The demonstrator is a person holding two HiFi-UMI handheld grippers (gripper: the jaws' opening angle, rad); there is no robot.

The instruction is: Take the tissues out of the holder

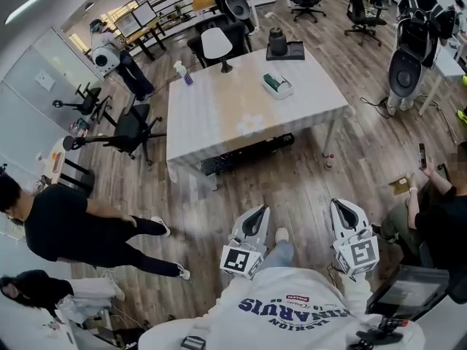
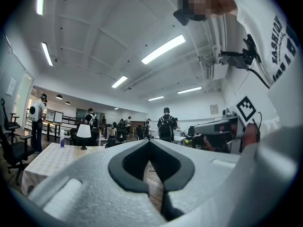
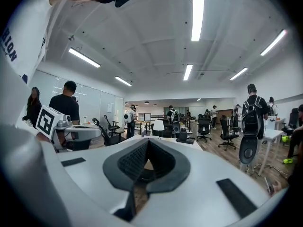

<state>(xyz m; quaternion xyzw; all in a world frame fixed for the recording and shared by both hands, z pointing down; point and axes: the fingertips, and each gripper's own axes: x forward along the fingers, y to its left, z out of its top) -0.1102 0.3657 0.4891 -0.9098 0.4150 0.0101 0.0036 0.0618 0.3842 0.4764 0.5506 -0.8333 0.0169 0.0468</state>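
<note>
The tissue holder (image 1: 277,85), a small green and white box, lies on the far right part of the white-clothed table (image 1: 219,115). Both grippers are held close to my body, well short of the table, with bare wooden floor between. In the head view the left gripper (image 1: 260,211) and the right gripper (image 1: 338,204) point toward the table, side by side. The left gripper (image 2: 149,141) has its jaws closed together with nothing in them. The right gripper (image 3: 148,141) is likewise shut and empty. Neither gripper view shows the holder; the jaws cover that part of the table.
On the table also stand a small white lamp (image 1: 217,46), a blue-capped bottle (image 1: 182,71) and a black jug on a tray (image 1: 281,46). A long black object (image 1: 248,154) lies under the table. A person in black (image 1: 66,224) walks at the left, another sits at the right (image 1: 438,224). Office chairs (image 1: 128,130) stand left of the table.
</note>
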